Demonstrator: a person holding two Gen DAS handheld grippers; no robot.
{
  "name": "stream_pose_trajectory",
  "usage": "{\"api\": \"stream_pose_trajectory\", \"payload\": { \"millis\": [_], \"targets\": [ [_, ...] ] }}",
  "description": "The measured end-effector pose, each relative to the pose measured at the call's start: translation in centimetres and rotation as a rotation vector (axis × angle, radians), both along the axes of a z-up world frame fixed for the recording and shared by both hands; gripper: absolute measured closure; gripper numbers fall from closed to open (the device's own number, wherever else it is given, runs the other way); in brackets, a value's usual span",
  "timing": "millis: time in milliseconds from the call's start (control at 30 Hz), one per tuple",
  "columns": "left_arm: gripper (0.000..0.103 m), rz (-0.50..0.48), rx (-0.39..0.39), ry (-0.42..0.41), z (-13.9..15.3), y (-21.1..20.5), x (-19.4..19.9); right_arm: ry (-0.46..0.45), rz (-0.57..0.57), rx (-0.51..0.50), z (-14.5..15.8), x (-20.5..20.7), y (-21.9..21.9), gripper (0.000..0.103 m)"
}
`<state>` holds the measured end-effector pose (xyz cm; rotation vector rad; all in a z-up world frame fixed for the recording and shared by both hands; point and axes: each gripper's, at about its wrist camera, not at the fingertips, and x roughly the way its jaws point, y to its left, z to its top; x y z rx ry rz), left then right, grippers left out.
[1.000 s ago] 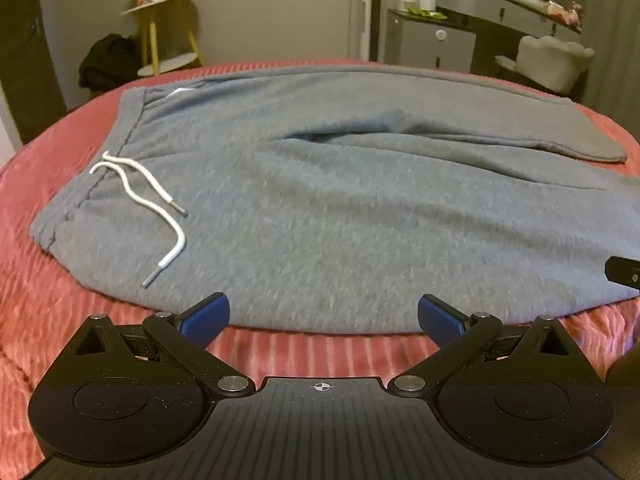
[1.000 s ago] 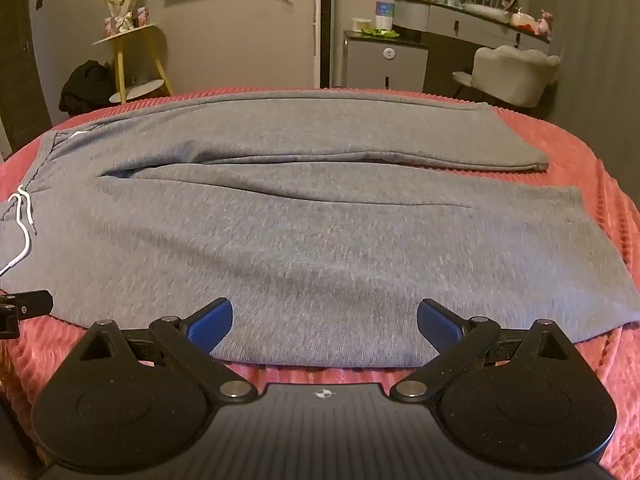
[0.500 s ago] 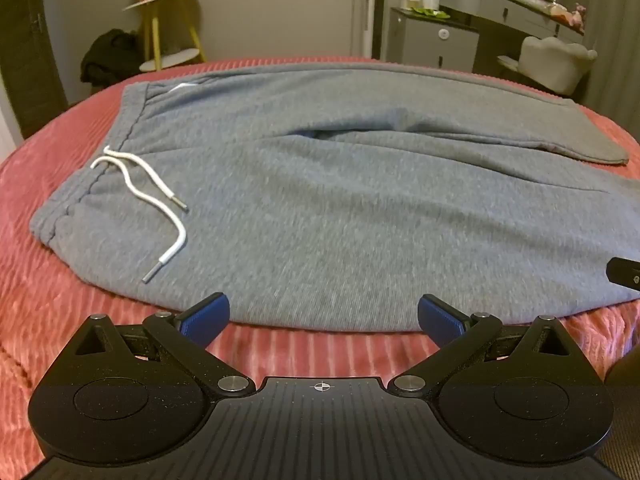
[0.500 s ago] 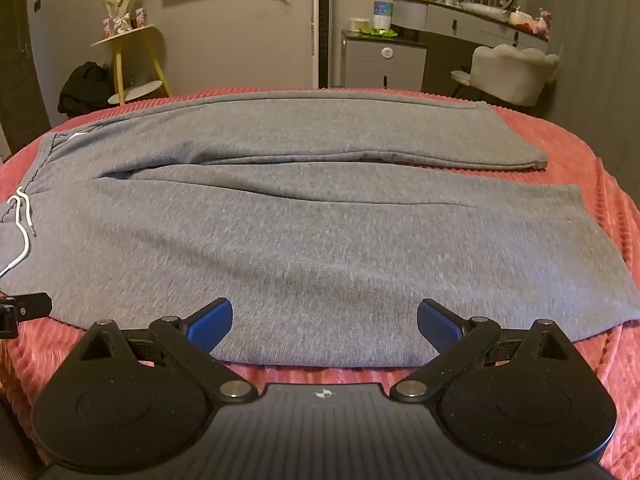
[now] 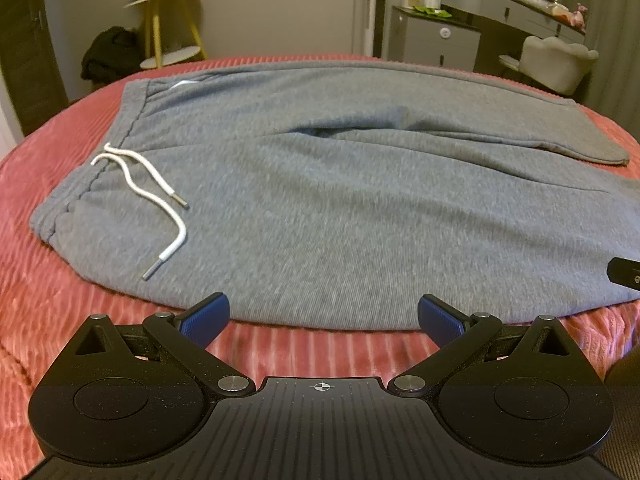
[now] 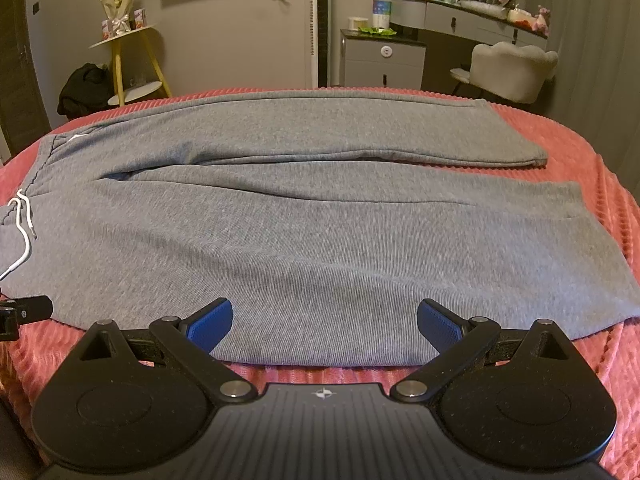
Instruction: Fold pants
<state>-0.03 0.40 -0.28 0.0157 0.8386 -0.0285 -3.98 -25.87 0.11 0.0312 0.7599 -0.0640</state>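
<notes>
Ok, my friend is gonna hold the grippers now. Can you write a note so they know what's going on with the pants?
Left gripper: open, holding nothing, at the near edge of the grey sweatpants, toward the waistband end.
Right gripper: open, holding nothing, at the same near edge, further toward the leg cuffs.
Sweatpants: spread flat across the red bedspread, waistband to the left, both legs running right. White drawstring lies loose on top.
Done: pants laid out; no fold visible.
Left: grip the near edge with both grippers, fold one leg over the other, then fold along the length.
</notes>
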Motion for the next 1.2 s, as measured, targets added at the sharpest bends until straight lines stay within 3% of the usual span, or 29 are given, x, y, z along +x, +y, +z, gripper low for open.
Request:
{"api": "stream_pose_trajectory", "payload": {
  "millis": [1200],
  "targets": [
    [0.000,0.005,-0.011,0.004,-0.39,0.30,-0.09,0.003,-0.009,0.031,-0.21,0.03,-0.39,0.004]
  ]
}}
